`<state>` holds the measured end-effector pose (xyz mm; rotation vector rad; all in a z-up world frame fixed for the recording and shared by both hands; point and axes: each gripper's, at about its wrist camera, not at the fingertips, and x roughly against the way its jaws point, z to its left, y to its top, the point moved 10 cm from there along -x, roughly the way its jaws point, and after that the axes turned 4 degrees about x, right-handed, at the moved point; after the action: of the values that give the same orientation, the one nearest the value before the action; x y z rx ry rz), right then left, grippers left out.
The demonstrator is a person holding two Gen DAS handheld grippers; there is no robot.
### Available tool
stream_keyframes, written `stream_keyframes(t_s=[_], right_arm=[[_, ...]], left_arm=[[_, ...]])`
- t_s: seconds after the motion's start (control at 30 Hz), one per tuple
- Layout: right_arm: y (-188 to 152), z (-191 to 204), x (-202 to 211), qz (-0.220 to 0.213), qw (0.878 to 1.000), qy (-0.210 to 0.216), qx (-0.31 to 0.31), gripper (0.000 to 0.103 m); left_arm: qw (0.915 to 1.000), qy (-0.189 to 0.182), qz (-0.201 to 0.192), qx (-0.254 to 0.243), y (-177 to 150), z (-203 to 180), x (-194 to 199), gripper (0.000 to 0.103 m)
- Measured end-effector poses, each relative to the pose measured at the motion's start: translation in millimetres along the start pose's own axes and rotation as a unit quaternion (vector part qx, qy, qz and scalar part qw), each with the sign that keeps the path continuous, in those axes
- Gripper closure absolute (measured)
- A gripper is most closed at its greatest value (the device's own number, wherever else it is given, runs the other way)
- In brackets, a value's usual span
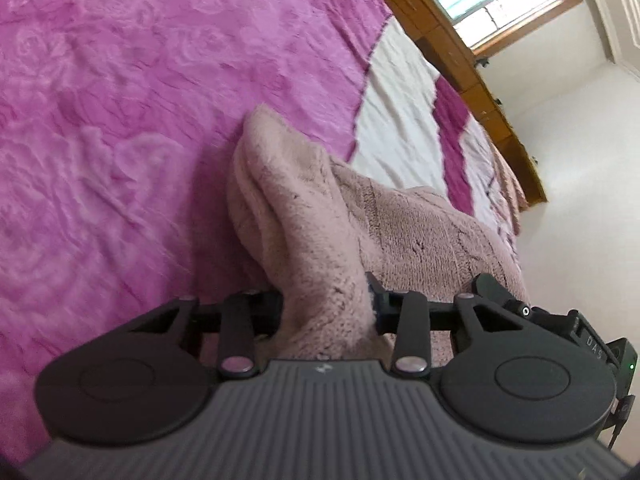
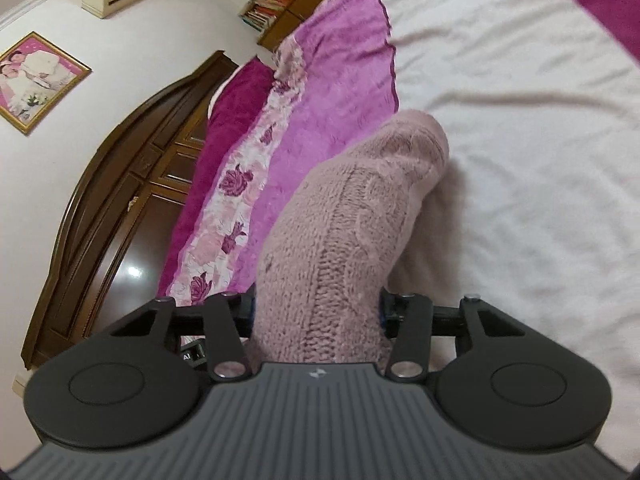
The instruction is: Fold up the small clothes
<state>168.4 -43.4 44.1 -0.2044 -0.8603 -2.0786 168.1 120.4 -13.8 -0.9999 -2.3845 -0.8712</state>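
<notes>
Pink bedspread (image 1: pixel 120 120) under both tools (image 1: pixel 328 308) (image 2: pixel 316 312) clamping knit garment (image 2: pixel 340 220).

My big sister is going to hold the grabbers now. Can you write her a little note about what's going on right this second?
Left gripper: shut on the pink knit garment.
Right gripper: shut on the same garment, bunched between its fingers.
The garment hangs from both grippers over the bed, above the purple rose blanket and white sheet.
Done: it is picked up.
Left: no neat fold shows yet; lay it flat, fold it and let go.
</notes>
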Motion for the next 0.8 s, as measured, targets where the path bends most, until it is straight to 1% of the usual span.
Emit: stream_keyframes(t_s=[0.1, 0.2, 0.37, 0.53, 0.67, 0.8], right_arm=[[2, -1, 29, -0.004, 1.0, -0.009, 0.01, 0.05], [-1, -8, 57, -0.006, 1.0, -0.008, 0.015, 0.05], [-11, -34, 107, -0.012, 1.0, -0.012, -0.001, 0.05], [-28, -61, 148, -0.014, 1.0, -0.026, -0.009, 0.05], [-42, -84, 162, -0.015, 0.999, -0.04, -0.021, 0.05], [-62, -107, 156, -0.004, 0.998, -0.068, -0.015, 0.048]], left_arm=[[0.9998, -0.008, 0.014, -0.006, -16, -15, 0, 0.064], [0.9991, -0.019, 0.033, -0.018, -35, -32, -2, 0.064], [0.9955, -0.034, 0.076, -0.045, -72, -58, -8, 0.064], [0.9908, -0.033, 0.098, -0.087, -104, -76, -16, 0.064], [0.9888, -0.011, 0.105, -0.105, -118, -73, -21, 0.064], [0.9858, 0.035, 0.101, -0.13, -121, -58, -25, 0.062]])
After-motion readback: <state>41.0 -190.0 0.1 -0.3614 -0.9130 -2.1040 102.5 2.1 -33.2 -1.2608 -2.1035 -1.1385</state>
